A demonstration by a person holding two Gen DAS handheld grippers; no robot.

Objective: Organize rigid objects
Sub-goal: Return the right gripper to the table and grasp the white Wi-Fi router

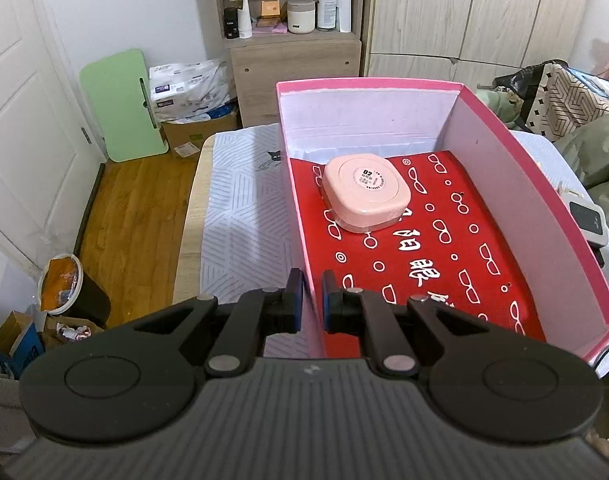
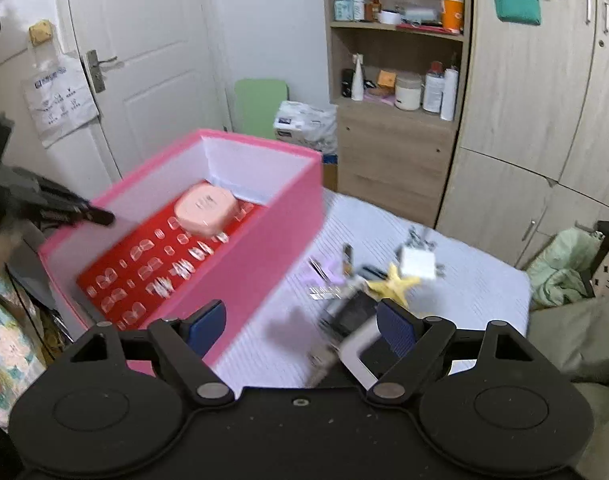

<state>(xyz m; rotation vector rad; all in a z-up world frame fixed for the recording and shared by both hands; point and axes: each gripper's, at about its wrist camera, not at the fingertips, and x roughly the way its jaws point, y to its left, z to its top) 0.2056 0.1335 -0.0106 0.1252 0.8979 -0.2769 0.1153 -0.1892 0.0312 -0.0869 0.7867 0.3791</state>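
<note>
On the left wrist view, left gripper [image 1: 312, 296] is pinched nearly closed on the near-left wall of the pink box [image 1: 544, 208], steadying it; a pale pink square case [image 1: 366, 191] already sits on the red patterned liner [image 1: 444, 260] toward the box's far end. Right wrist view, blurred: right gripper [image 2: 302, 326] stands wide and empty over the bed's near edge, loose items just ahead and right of it, a white-framed dark device [image 2: 354, 320] nearest, yellow star [image 2: 394, 285] and white cube [image 2: 418, 263] beyond, so the right hand looks best placed to pick.
</note>
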